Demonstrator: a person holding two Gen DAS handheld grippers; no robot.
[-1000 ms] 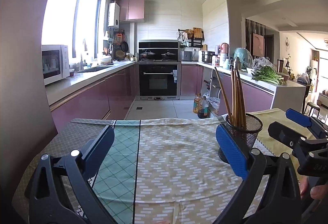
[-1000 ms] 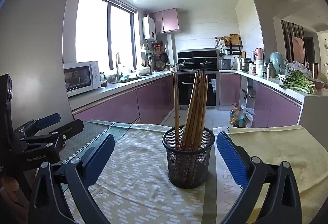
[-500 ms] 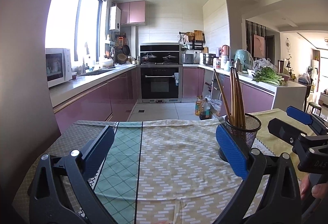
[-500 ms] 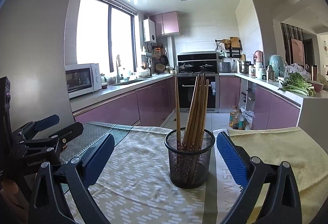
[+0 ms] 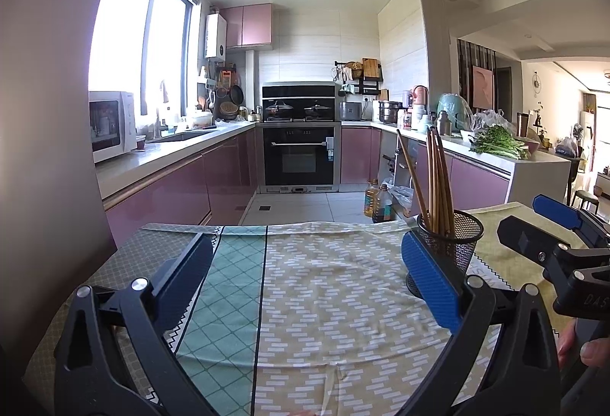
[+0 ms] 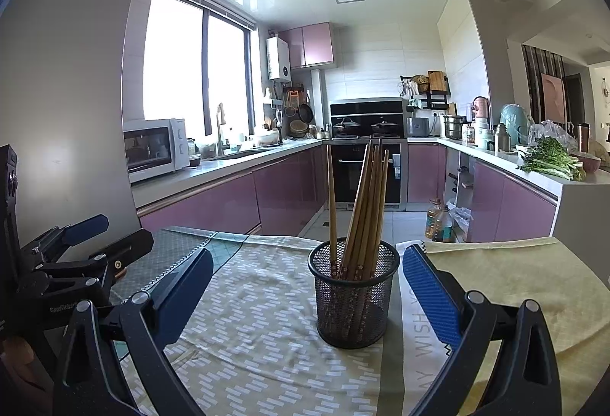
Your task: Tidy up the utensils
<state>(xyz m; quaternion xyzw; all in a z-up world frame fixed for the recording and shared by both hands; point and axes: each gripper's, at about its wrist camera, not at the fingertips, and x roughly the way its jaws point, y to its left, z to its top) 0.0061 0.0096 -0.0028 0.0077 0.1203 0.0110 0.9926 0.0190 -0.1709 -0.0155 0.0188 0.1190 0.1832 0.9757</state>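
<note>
Chopsticks (image 6: 364, 210) all in mesh holder (image 6: 354, 296); both hand-held grippers (image 6: 305, 286) released, empty, slightly backed off holder; task looks done

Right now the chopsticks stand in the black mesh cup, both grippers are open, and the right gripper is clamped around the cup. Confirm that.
One part is wrong: the right gripper is not clamped around the mesh cup. The right wrist view shows its fingers spread wide on either side, clear of the cup. The chopsticks do stand in it, and the left gripper is open too.
</note>
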